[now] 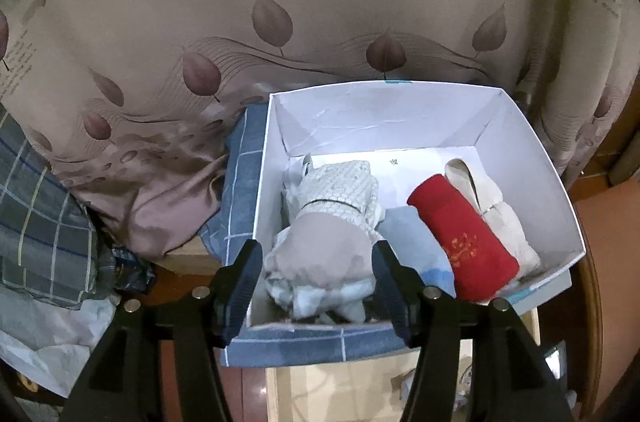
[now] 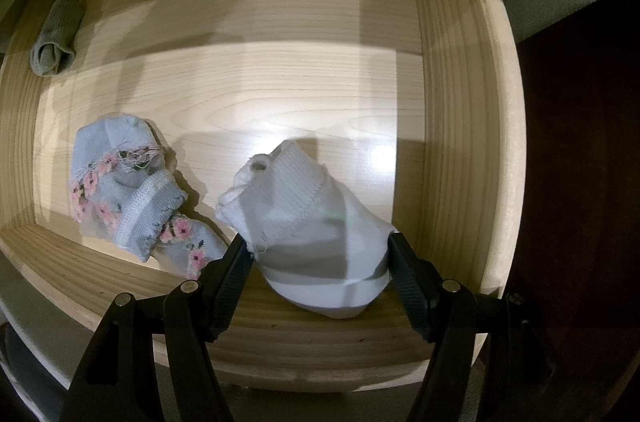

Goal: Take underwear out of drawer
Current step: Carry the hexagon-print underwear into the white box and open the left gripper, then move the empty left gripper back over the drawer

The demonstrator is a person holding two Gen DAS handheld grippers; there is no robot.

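Here, left gripper (image 1: 318, 286) spread wide around a pale rolled bundle (image 1: 320, 262) in the white box (image 1: 560, 206), pads just clear of it, beside a blue roll (image 1: 416, 242), a red roll (image 1: 460, 242) and a cream piece (image 1: 500, 218). Below, right gripper (image 2: 320, 278) half-spread, pads pressed on a white knitted underwear bundle (image 2: 312, 218) inside the wooden drawer (image 2: 460, 102). Near it a floral blue piece (image 2: 120, 190), well apart a grey-green roll (image 2: 56, 38).

The pale wooden drawer (image 2: 452, 102) holds three rolled garments — one white knit bundle (image 2: 316, 234), one blue floral bundle (image 2: 132, 198), one grey-green roll (image 2: 56, 42). The single white cardboard box (image 1: 532, 158) holds at least four — a taupe-and-white bundle (image 1: 328, 246), a pale blue fold (image 1: 416, 246), a red roll (image 1: 460, 242), a cream piece (image 1: 496, 214).
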